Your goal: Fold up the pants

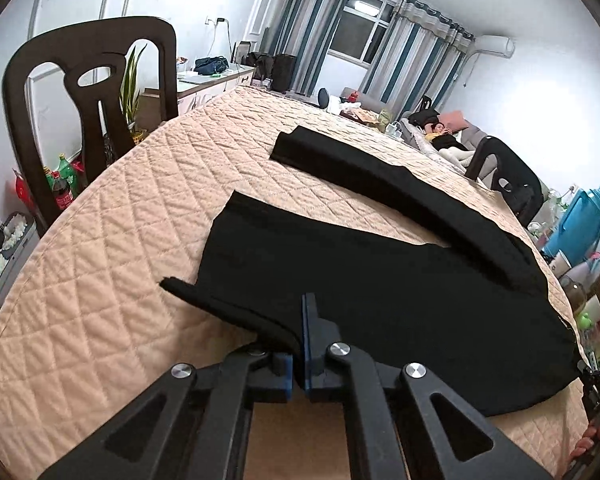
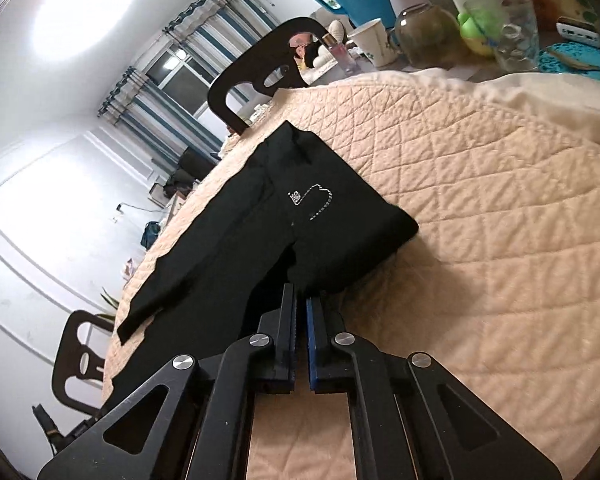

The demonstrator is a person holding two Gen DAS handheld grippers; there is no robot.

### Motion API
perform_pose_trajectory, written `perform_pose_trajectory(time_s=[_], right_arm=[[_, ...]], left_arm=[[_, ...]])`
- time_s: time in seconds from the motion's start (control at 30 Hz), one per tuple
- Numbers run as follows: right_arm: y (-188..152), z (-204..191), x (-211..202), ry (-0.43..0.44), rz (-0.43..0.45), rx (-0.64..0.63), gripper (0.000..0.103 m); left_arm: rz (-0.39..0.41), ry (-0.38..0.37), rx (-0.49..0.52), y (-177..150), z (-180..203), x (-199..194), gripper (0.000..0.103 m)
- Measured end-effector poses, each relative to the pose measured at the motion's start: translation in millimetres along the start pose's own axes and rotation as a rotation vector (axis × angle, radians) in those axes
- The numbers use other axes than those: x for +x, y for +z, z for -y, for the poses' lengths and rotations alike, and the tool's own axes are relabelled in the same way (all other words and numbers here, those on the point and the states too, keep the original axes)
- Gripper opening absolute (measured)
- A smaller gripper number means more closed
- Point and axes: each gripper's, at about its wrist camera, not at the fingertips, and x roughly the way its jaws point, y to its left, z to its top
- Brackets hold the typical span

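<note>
The black pants (image 1: 380,280) lie spread on the quilted surface (image 1: 120,240). The left tongs (image 1: 302,320) are clenched on a near fabric edge, and the right tongs (image 2: 300,304) likewise. The first fold appears to be starting; next, both edges likely need lifting together and carrying across.

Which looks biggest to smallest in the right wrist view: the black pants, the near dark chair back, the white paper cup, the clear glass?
1. Black pants
2. Dark chair back
3 and 4. White paper cup and clear glass look about alike; the fisheye and differing nearness make ranking them unsure.
</note>
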Motion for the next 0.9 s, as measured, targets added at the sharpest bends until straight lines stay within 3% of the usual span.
perform_pose_trajectory(time_s=[0.43, 0.57, 0.67, 0.8, 0.9], right_arm=[[-44, 25, -74, -0.061, -0.054, 0.012, 0.002], [-51, 37, -64, -0.093, -0.096, -0.003, 0.002], [-52, 44, -56, -0.096, -0.141, 0.01, 0.004], [-47, 29, -75, -0.15, -0.095, -0.099, 0.015], [-42, 16, -92, -0.243, -0.01, -0.197, 0.015]], left_arm=[[-0.053, -0.008, -0.012, -54, -19, -53, 0.005], [-0.105, -0.002, -0.016, -63, -26, -39, 0.005], [-0.09, 0.007, -0.007, -63, -26, -47, 0.01], [-0.056, 0.057, -0.009, -62, -37, -64, 0.015], [-0.007, 0.129, -0.025, -56, -48, -76, 0.015]])
